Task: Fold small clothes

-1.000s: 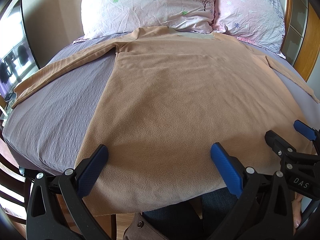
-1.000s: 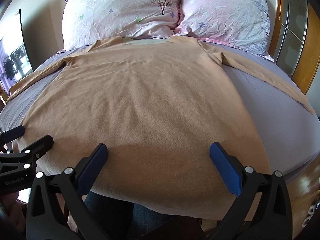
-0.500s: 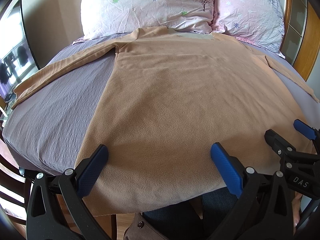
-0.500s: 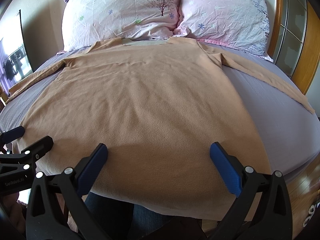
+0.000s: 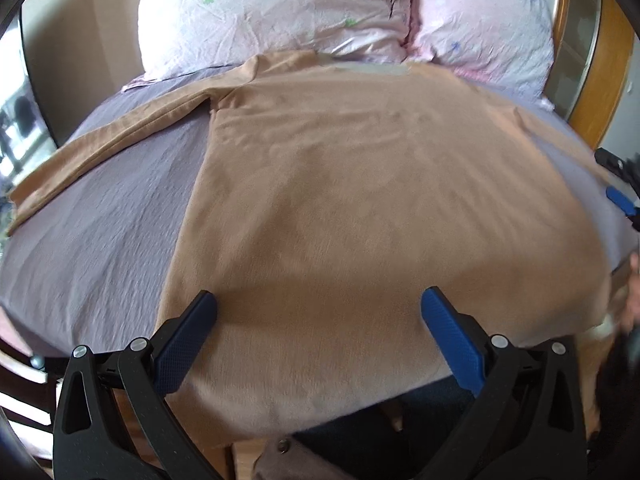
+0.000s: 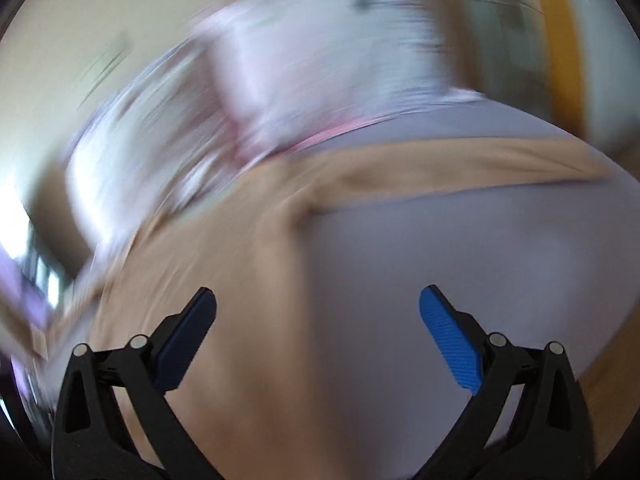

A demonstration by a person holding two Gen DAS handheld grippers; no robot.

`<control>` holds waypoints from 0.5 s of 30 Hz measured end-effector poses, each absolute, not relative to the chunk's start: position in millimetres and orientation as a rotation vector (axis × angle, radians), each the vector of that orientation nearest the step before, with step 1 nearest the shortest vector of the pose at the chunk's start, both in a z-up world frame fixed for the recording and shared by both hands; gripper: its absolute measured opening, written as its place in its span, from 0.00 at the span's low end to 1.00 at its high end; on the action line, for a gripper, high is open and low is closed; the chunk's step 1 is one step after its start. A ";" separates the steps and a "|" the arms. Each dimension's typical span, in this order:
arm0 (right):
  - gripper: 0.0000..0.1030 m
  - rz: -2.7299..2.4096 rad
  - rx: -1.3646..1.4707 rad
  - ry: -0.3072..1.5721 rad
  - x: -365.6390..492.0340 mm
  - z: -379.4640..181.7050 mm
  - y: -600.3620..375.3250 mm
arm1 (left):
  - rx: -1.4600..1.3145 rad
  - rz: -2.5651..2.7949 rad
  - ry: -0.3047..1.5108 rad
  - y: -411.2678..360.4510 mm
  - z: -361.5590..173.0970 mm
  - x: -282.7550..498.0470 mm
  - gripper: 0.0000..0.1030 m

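Tan long-sleeved shirt [image 5: 380,208] spread flat on the grey-sheeted bed [image 5: 100,232], collar at the far pillows [image 5: 280,12]. Left gripper [image 5: 318,312] over the near hem, jaws wide apart, empty. Right gripper [image 6: 318,312], blurred view, jaws likewise wide, empty, near the right sleeve [image 6: 460,164].

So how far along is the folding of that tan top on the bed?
Done: the tan top lies spread flat on the bed, both sleeves out, no fold made. In hand: nothing; the left gripper hangs open over the hem, and the right gripper, open, is above the bed by the right sleeve. Left: every fold.
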State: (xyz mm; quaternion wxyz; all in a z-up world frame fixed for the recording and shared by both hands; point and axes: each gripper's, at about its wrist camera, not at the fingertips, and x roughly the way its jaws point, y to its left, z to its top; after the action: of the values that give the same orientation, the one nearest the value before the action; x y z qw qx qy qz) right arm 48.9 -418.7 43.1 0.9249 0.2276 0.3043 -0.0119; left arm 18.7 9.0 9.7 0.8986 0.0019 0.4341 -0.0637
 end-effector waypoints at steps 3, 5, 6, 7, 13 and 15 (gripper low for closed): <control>0.56 -0.216 0.749 0.640 70.7 36.5 -523.5 | -0.123 -0.218 0.851 23.5 16.5 32.6 0.99; 0.46 -0.339 0.916 0.642 77.8 24.9 -583.0 | -0.235 -0.288 0.800 37.0 20.3 41.9 0.99; 0.46 -0.381 0.966 0.635 79.4 20.2 -602.0 | -0.282 -0.315 0.773 42.6 22.1 45.4 0.99; 0.46 -0.412 1.009 0.631 80.2 15.4 -618.0 | -0.317 -0.330 0.749 47.0 23.4 49.8 0.99; 0.39 -0.426 1.187 0.624 95.2 -10.6 -652.5 | -0.359 -0.269 0.691 70.9 32.7 81.7 0.99; 0.33 -0.437 1.228 0.609 104.8 -12.1 -657.0 | -0.387 -0.249 0.690 82.4 34.9 90.9 0.99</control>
State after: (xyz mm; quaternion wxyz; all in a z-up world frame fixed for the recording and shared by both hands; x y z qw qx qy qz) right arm 104.8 -657.0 -12.1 0.7523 0.5623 0.2789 -0.2004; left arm 90.9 82.4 34.9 0.9152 -0.1882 0.3353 -0.1208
